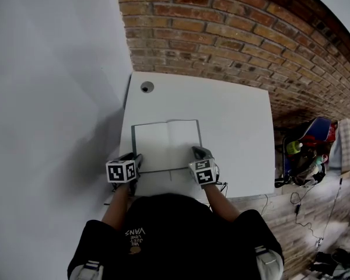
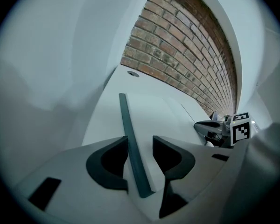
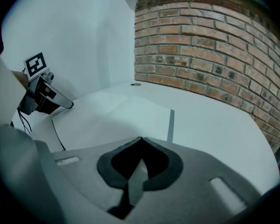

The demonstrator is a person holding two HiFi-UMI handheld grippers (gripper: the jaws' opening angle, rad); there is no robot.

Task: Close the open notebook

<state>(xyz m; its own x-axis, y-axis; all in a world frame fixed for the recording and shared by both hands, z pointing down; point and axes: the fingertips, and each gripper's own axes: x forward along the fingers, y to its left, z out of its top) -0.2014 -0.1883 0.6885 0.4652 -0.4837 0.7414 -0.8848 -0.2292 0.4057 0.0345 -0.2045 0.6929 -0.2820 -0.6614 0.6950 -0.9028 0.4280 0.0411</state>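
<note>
Left to right, with everything placed off the open notebook with white blank pages and a dark green cover [image 1: 166, 144]. It was laid flat on the white table [image 1: 239, 115], spine running away towards the red brick wall [image 1: 221, 28].

At the notebook's near-left corner the left gripper [image 1: 137, 158] was held with its jaws spread wide. The left cover's green edge [image 2: 130, 139] was seen running lengthwise between them, but nothing was being squeezed.

At the near-right corner the right gripper [image 3: 140, 140] was found with its tips pressed together. Whether a sliver of page was pinched there couldn't be made out.

Pretty sure the left cover would be the one nipped and swung over the spine to the right, since it was lined up in those jaws.

Beyond the notebook's far-left corner a small round grey cable hole [image 1: 147, 87] was noted, well apart. Only the right gripper itself looked likely to be landed on.
</note>
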